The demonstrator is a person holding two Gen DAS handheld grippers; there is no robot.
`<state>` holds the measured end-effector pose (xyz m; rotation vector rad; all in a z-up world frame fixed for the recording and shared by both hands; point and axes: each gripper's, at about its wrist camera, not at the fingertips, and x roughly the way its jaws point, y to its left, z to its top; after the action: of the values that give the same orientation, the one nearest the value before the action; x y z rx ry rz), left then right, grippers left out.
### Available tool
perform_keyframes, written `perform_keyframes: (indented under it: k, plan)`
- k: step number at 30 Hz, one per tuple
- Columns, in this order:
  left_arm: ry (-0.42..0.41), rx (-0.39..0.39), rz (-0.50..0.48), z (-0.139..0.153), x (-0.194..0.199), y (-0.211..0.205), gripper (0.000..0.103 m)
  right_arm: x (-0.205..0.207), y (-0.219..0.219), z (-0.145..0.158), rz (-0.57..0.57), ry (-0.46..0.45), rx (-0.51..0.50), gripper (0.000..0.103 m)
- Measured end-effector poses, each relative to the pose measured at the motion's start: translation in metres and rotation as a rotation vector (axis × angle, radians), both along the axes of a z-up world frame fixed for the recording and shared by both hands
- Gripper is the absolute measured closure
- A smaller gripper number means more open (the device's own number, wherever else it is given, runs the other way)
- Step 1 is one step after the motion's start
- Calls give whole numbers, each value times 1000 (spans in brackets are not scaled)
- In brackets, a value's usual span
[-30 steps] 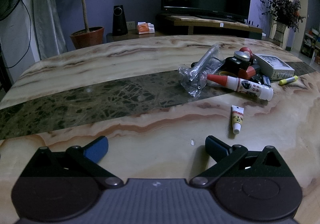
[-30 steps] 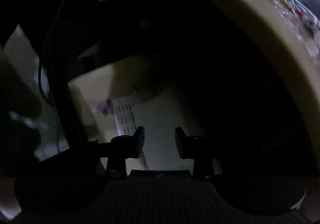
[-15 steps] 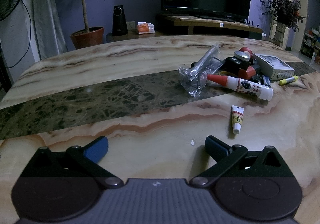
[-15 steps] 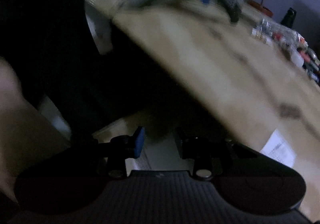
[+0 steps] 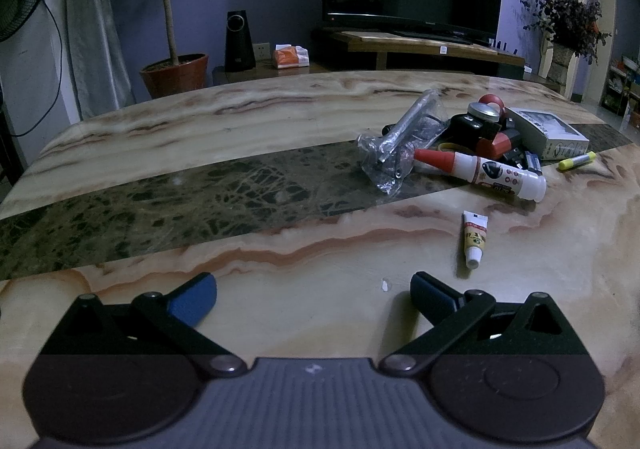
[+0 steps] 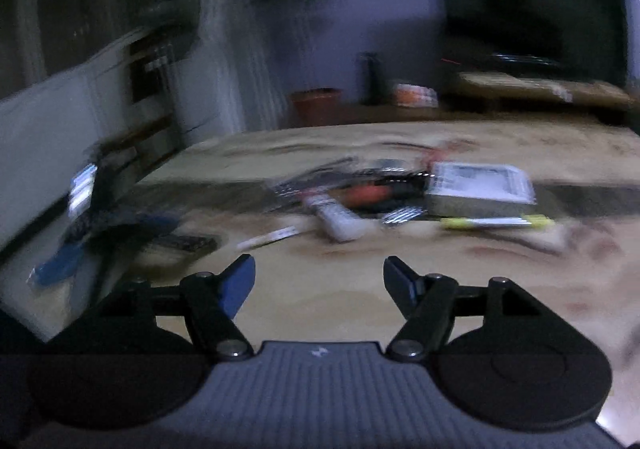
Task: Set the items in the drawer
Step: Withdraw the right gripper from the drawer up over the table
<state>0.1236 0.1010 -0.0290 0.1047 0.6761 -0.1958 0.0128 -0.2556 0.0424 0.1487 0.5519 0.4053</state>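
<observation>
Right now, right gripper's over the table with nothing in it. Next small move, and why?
Probably ease the right gripper forward toward the small glue tube and straddle it. Its jaws have just been opening and stand apart with only bare tabletop between them. The tube lies alone, clear of the pile behind it, so it looks the easiest next pick. The left gripper is open too, resting low.

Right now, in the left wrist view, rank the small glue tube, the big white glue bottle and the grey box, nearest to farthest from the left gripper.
1. Small glue tube, just ahead, right.
2. White glue bottle, lying on its side at the pile's front.
3. Grey box, at the pile's far right.
</observation>
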Motion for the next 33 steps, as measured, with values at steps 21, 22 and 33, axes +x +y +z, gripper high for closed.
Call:
perform_keyframes:
  k: [21, 22, 33]
  plan:
    - [0, 0, 0, 0, 0, 0, 0, 119, -58, -17, -359, 6, -18, 31]
    - [0, 0, 0, 0, 0, 0, 0, 124, -70, -21, -396, 31, 36, 31]
    - [0, 0, 0, 0, 0, 0, 0, 147, -105, -46, -509, 112, 268, 31]
